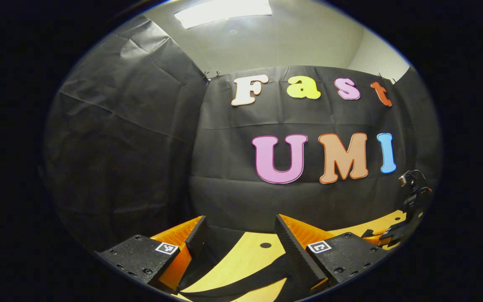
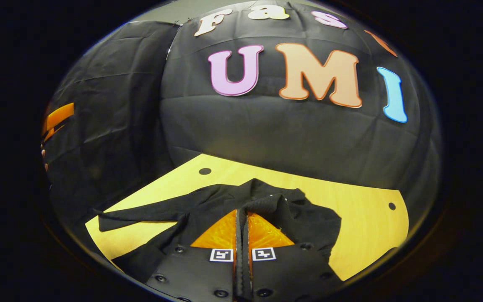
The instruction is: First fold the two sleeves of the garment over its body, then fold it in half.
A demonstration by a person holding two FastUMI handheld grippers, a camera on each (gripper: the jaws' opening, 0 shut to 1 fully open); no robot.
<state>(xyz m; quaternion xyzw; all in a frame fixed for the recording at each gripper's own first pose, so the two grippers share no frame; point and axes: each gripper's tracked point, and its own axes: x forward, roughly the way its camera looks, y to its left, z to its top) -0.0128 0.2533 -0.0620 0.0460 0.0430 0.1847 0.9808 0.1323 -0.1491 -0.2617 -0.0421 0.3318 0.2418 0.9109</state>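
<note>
A black garment (image 2: 308, 222) lies on the yellow wooden table (image 2: 363, 218), bunched up around my right gripper (image 2: 242, 212). That gripper is shut, with a fold of the black fabric pinched between its fingers and raised a little at the tips. One sleeve (image 2: 136, 218) stretches flat to the left across the table. My left gripper (image 1: 240, 222) stands open above the table's left part, nothing between its fingers; a strip of the garment (image 1: 241, 285) runs on the table below it. The right gripper (image 1: 386, 235) shows low at the far right of the left gripper view.
Black cloth walls close the booth behind and to the left of the table. The table top has small round holes (image 2: 204, 171) (image 2: 391, 206) near its far corners. Bare wood (image 1: 250, 251) lies between the garment and the back wall.
</note>
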